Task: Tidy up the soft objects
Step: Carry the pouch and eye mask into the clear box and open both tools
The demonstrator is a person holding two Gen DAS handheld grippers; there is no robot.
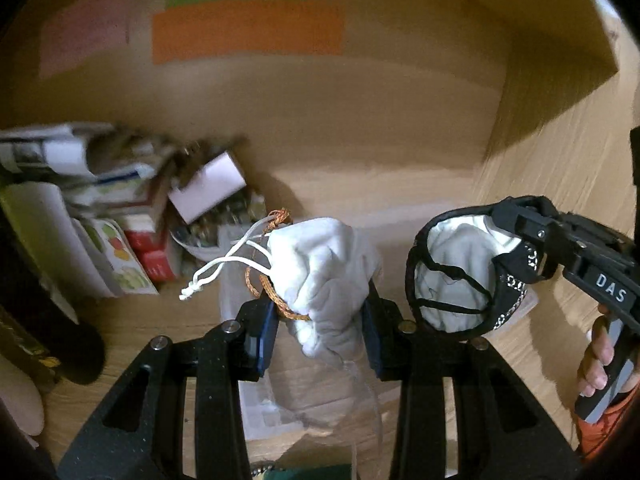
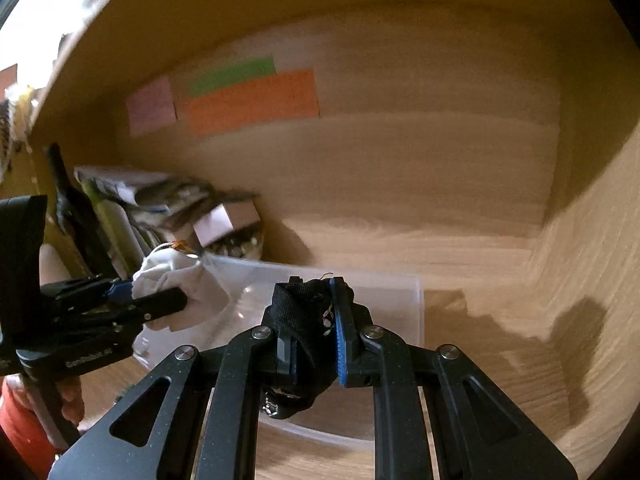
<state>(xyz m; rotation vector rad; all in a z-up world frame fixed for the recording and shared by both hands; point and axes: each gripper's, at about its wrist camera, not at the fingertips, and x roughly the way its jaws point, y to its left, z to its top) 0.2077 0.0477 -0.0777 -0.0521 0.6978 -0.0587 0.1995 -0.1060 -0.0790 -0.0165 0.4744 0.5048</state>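
My left gripper [image 1: 320,320] is shut on a white drawstring cloth pouch [image 1: 324,276] with an orange braided cord and white strings, held above a clear plastic box [image 1: 272,408]. My right gripper [image 2: 316,332] is shut on a black face mask [image 2: 298,312] with a white lining; in the left wrist view the mask [image 1: 452,276] hangs open from that gripper at the right. In the right wrist view the pouch [image 2: 176,280] sits in the left gripper at the left, over the clear box [image 2: 380,292].
This is a wooden shelf compartment with pink, green and orange sticky notes [image 1: 248,28] on the back wall. A pile of books, boxes and papers [image 1: 120,208] fills the left side. The wooden side wall [image 1: 560,168] stands at the right.
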